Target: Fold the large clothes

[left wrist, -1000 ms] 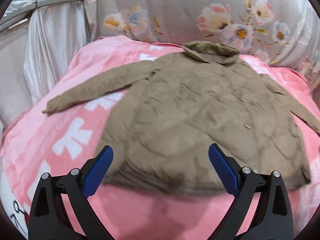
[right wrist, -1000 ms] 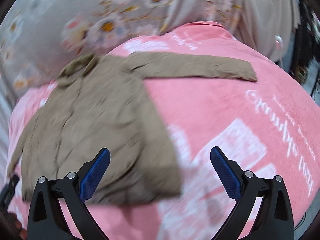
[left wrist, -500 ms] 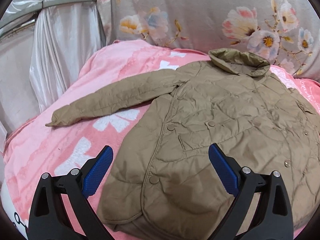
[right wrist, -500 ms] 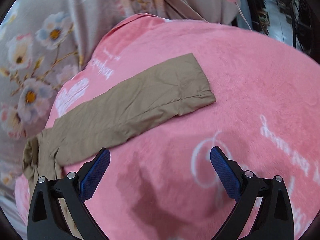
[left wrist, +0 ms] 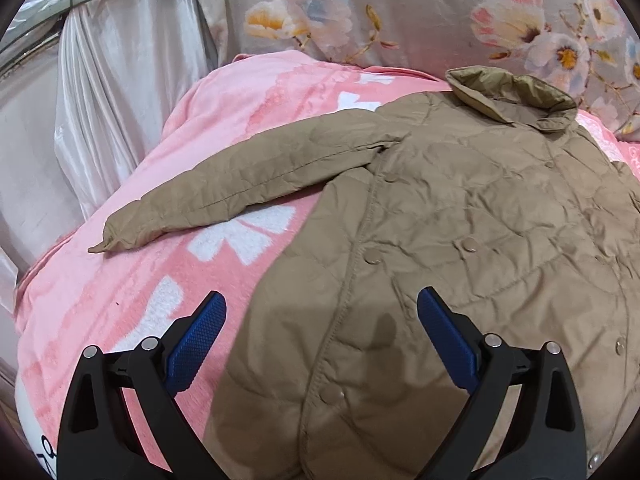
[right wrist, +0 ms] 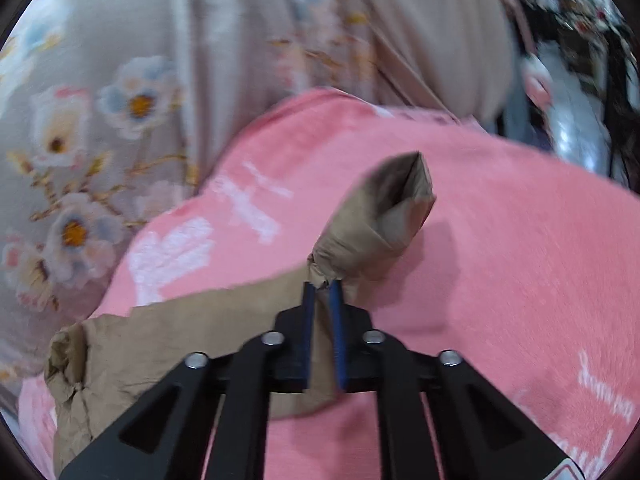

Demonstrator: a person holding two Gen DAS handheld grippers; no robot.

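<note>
Spread flat on pink plush blanket (left wrist: 132, 304), tan quilted button-front jacket (left wrist: 460, 240), barely begun: right gripper (right wrist: 322, 286) clamped on right sleeve (right wrist: 372, 224), cuff lifted toward 1 o'clock; left gripper (left wrist: 320, 326) hovering wide apart; body, left sleeve unfolded

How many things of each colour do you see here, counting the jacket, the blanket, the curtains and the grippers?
Tan: 1, the jacket
Pink: 1, the blanket
Floral grey: 1, the flowered curtain
White: 1, the shiny curtain
Black with blue pads: 2, the left gripper and the right gripper
Total: 6
</note>
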